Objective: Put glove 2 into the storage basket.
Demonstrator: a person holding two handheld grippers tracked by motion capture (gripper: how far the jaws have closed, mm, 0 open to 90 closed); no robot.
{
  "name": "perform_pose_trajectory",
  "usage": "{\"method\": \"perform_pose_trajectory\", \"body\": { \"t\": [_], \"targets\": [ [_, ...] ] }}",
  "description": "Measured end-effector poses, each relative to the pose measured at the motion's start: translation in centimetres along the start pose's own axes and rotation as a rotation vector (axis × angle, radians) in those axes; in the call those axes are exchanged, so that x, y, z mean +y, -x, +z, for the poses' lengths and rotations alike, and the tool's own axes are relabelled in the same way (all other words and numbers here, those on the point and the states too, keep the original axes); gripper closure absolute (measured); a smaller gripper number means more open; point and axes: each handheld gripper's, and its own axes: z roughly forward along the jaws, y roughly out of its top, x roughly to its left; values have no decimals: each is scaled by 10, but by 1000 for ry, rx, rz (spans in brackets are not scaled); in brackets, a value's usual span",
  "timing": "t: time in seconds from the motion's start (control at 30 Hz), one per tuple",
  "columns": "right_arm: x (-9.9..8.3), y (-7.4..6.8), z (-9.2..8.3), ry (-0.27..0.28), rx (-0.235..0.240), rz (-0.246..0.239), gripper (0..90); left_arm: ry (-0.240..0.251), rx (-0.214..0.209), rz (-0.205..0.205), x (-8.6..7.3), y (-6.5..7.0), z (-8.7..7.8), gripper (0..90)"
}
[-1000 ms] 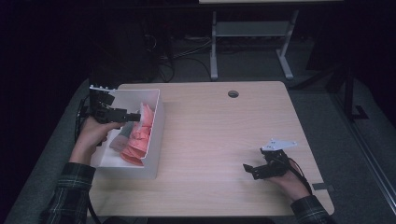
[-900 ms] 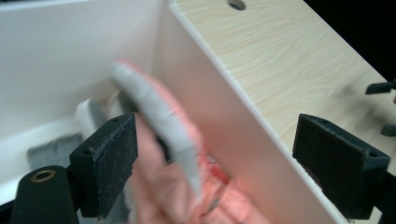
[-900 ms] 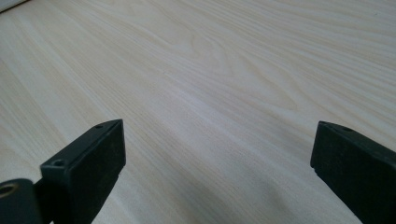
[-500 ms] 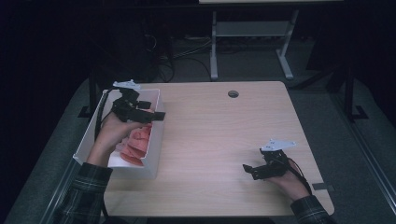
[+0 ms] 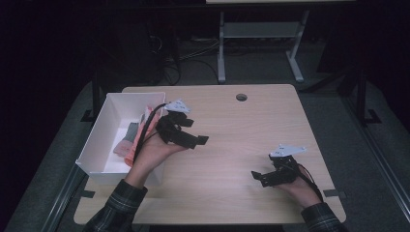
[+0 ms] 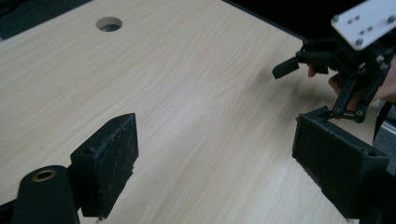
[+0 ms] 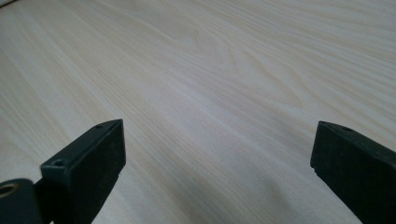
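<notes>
Both claws are spread and empty, the left gripper (image 5: 196, 140) hanging over bare table (image 5: 241, 145) beside the white box (image 5: 96, 140) of what look like pink packets (image 5: 140, 137), the right gripper (image 5: 258, 176) resting aside.

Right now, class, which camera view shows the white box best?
The high view: the white box sits at the table's left edge, its walls and the pink and grey items inside visible. The left gripper view and the right gripper view look across bare tabletop instead.
</notes>
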Motion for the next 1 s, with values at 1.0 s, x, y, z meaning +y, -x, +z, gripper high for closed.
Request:
{"method": "perform_pose_trajectory", "body": {
  "t": [1.0],
  "targets": [
    [-1,-2,5,-22,20,-18,31,-155,-54,76,-72,23,96,142]
  ]
}}
